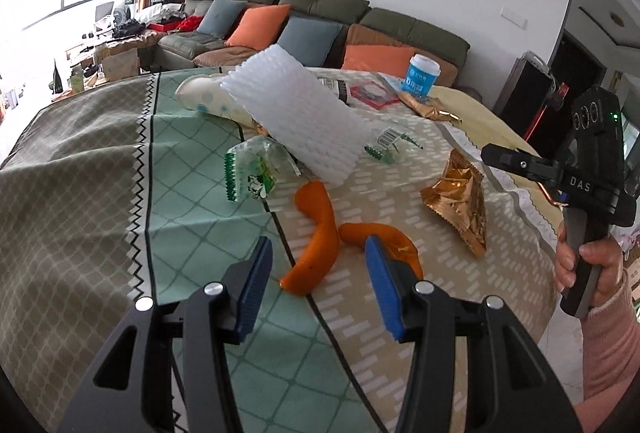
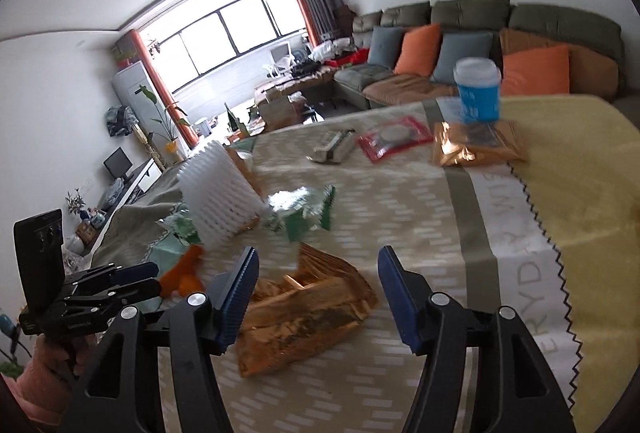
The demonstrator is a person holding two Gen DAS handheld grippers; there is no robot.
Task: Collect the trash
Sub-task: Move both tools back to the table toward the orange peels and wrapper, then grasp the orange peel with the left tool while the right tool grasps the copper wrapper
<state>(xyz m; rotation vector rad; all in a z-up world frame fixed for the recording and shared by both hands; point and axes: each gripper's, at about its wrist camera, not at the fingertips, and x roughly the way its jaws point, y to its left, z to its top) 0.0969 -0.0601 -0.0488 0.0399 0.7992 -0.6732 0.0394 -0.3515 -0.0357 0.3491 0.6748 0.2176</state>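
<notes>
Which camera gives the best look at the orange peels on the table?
The left wrist view. The orange peels lie whole and sharp on the tablecloth, just ahead of the open left gripper. In the right wrist view only a blurred bit of them shows, low at the left, partly behind the left gripper.

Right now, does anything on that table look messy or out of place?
Yes: litter covers the patterned tablecloth: orange peel pieces, a crumpled gold foil wrapper, torn green-and-clear plastic wrappers and a white foam fruit net propped at a tilt.
</notes>
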